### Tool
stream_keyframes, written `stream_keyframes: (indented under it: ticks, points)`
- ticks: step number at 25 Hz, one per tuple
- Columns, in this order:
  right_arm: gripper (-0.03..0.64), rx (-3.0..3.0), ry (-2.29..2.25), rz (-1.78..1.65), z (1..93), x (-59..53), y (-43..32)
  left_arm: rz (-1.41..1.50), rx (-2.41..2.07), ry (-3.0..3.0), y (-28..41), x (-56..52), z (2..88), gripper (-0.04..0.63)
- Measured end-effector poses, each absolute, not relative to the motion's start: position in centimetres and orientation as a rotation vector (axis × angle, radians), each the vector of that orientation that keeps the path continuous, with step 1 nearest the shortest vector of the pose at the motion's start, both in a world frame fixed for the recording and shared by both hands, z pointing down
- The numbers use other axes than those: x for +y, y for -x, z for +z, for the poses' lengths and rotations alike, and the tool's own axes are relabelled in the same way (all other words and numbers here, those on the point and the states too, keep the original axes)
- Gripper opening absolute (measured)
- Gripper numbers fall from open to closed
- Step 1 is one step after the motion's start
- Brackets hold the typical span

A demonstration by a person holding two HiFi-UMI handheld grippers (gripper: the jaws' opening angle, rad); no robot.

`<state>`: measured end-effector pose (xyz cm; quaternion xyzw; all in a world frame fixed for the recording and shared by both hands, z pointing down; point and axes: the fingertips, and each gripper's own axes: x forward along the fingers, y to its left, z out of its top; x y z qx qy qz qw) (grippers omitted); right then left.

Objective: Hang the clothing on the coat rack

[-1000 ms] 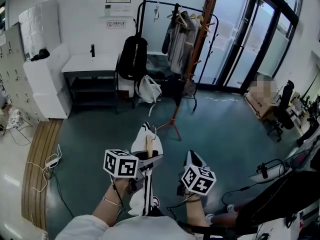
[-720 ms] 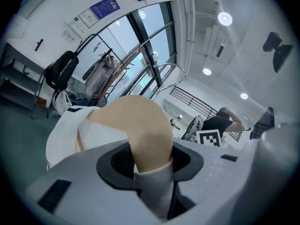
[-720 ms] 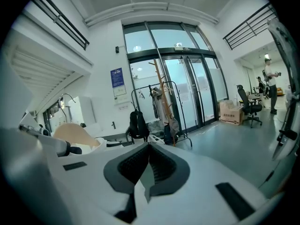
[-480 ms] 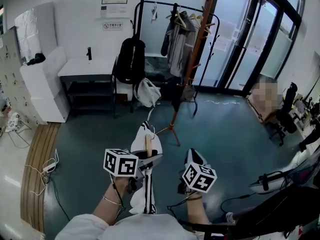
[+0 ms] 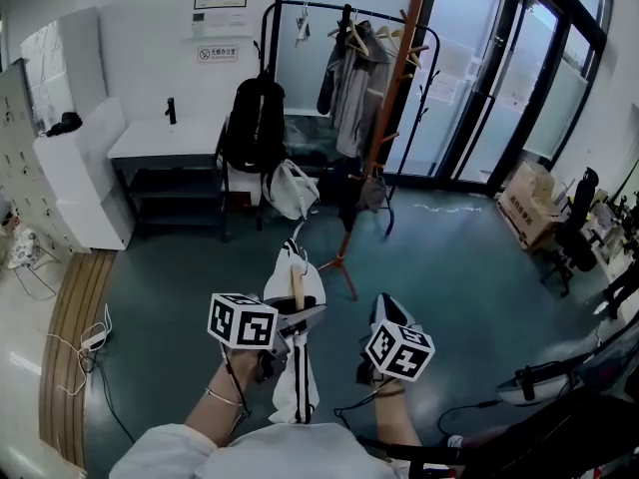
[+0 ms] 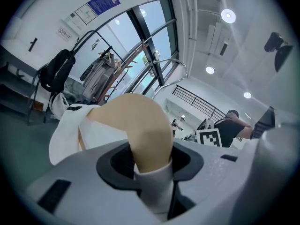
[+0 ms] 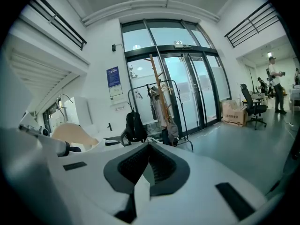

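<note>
A white garment [image 5: 296, 379] with black stripes hangs on a wooden hanger [image 5: 297, 285] in front of me. My left gripper [image 5: 305, 316] is shut on the hanger's wooden end [image 6: 146, 128], with white cloth [image 6: 153, 189] pinched under it. My right gripper [image 5: 383, 317] is to the right at the same height. It is shut on a fold of the white garment [image 7: 139, 191]. The wooden coat rack [image 5: 387, 118] stands a few steps ahead on the floor, with grey coats [image 5: 351, 83] on it. The right gripper view shows the coat rack [image 7: 158, 90] too.
A black rail [image 5: 310, 10] behind the rack carries a black backpack [image 5: 255, 118]; a white bag [image 5: 291, 188] hangs low beside it. A white table [image 5: 165, 140] stands at the left, glass doors [image 5: 499, 78] at the right, a cardboard box [image 5: 525, 204] and office chair [image 5: 571, 236] further right. Cables [image 5: 92, 337] lie at floor left.
The coat rack and rail have drawn slightly nearer and shifted in the head view. Both grippers keep the same hold and place relative to me.
</note>
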<state>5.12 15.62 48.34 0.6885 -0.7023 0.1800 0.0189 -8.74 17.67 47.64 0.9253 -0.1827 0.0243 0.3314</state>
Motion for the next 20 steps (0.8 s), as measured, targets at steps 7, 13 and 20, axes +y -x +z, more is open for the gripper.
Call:
stream_keyframes:
  ticks: [7,13,20]
  points:
    - [0.023,-2.177,-2.14,0.555,48.6,12.2,-7.7,0.033,-0.496,-2.408,6.5,13.9,47.5,0.158]
    - [0.023,-2.181,-2.128,0.565,49.0,9.7,-9.9,0.001,-0.539,-2.385,4.8,10.9,47.4,0.158]
    - [0.023,-2.201,-2.127,0.597,49.4,7.3,-11.7,-0.009,-0.579,-2.365,3.7,8.5,47.5,0.158]
